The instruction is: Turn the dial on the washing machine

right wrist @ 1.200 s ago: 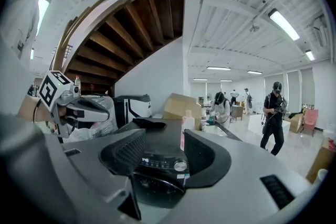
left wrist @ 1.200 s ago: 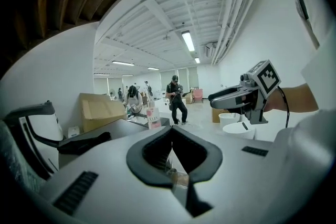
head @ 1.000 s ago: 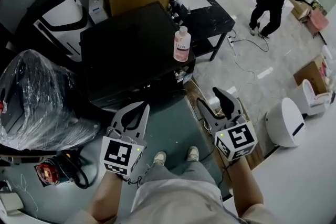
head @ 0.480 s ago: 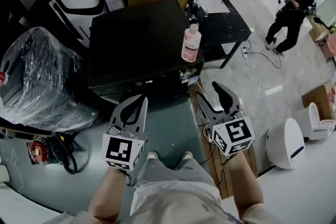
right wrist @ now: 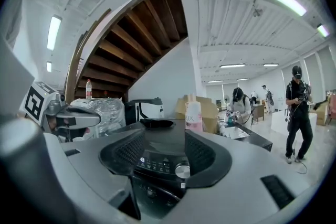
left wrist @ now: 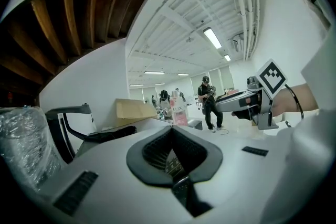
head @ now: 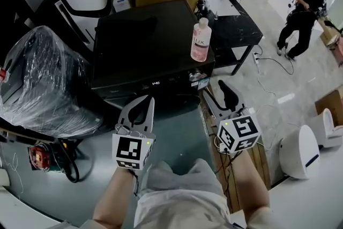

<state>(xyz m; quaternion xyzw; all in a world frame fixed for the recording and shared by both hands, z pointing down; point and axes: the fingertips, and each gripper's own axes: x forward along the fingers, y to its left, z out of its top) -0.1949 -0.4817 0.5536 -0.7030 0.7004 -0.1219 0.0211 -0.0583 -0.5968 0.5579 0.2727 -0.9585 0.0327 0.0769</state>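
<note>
Lower now, right gripper (right wrist: 165, 136) gapes empty, left gripper (left wrist: 170, 131) sits closed; dial (right wrist: 182, 169) points its axis toward them.

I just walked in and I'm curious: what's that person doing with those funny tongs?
A person stands at a black washing machine with tongs in each hand. The right tongs are open and empty, pointed at the silver dial on its front panel but not touching it yet. The left tongs are closed on nothing. A pink bottle stands on top of the machine.
</note>
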